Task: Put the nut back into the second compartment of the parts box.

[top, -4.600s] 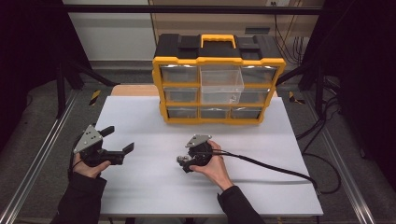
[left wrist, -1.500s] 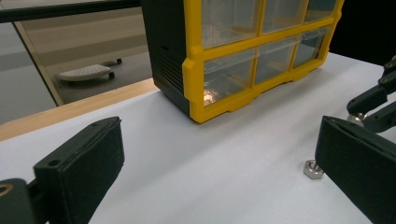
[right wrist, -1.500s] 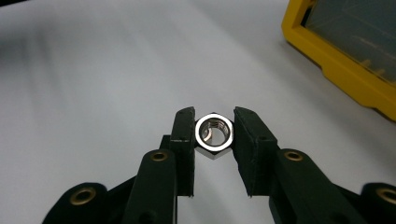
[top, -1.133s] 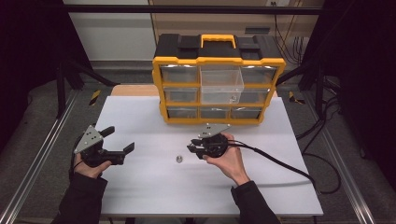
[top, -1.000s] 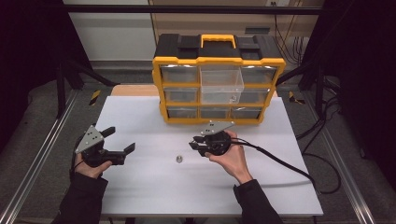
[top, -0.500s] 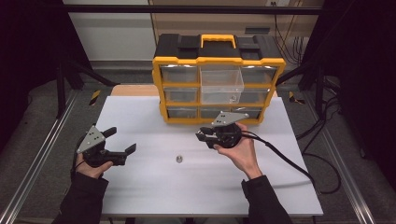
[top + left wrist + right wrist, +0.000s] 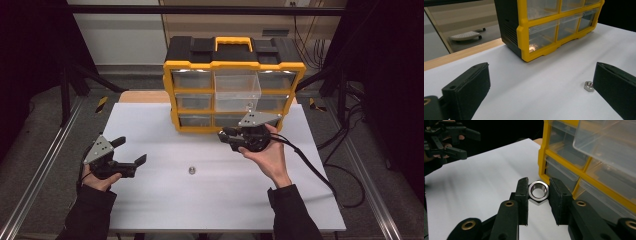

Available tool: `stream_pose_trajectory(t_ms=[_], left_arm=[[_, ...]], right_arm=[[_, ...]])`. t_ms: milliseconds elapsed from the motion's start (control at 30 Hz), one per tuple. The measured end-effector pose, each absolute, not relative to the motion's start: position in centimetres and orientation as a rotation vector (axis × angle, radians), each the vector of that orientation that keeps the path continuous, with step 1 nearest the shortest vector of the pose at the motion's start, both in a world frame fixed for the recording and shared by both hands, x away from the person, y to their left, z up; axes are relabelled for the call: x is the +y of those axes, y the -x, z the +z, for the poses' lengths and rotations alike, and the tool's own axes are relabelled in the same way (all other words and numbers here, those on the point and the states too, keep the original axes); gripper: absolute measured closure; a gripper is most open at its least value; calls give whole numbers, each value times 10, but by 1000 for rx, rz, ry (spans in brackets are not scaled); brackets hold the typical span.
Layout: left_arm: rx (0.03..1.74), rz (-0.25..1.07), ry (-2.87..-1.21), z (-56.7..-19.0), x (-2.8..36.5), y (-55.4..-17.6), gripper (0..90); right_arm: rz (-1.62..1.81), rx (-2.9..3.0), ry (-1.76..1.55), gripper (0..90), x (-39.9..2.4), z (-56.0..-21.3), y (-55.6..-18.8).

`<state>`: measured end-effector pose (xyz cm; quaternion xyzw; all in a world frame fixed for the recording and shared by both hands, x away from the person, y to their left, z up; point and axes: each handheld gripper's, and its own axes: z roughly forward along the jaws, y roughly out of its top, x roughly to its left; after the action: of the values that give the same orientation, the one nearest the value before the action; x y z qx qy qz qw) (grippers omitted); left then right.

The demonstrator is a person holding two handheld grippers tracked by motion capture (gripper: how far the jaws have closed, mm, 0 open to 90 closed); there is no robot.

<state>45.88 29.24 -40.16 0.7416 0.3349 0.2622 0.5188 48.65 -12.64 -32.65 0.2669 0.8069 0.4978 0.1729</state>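
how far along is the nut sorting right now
Partly done. The middle drawer of the yellow organizer already stands pulled out. In hand: the right gripper is shut on a steel nut, held up near the organizer's front. Left: that nut isn't in the drawer yet, and a second nut lies loose on the white table. The left gripper waits open.

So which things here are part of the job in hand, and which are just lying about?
In the job:
- hex nut clamped in the right gripper
- yellow drawer cabinet with its pulled-out clear drawer

Lying about:
- second nut loose on the white table
- left gripper, open and holding nothing
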Motion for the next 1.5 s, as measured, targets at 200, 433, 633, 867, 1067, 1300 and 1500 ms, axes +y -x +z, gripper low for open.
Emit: stream_pose_trajectory(t_ms=[200,433,633,867,1067,1300,1500], left_arm=[[803,629,-1779,-402,292,-459,4],[803,628,-1780,-402,292,-459,4],[801,627,-1781,-402,292,-459,4],[801,627,-1781,-402,292,-459,4],[801,627,-1781,-402,292,-459,4],[802,625,-1782,-402,292,-459,4],[801,625,-1781,-402,292,-459,5]], right_arm=[[1414,2267,-754,704,-130,-314,-487],[1416,2240,-745,704,-135,-296,-487],[1423,2225,-745,704,-137,-283,-488],[1427,2215,-750,704,-139,-272,-491],[1435,2204,-747,704,-140,-262,-491],[1443,2190,-743,704,-140,-249,-492],[1446,2170,-745,704,-141,-240,-495]])
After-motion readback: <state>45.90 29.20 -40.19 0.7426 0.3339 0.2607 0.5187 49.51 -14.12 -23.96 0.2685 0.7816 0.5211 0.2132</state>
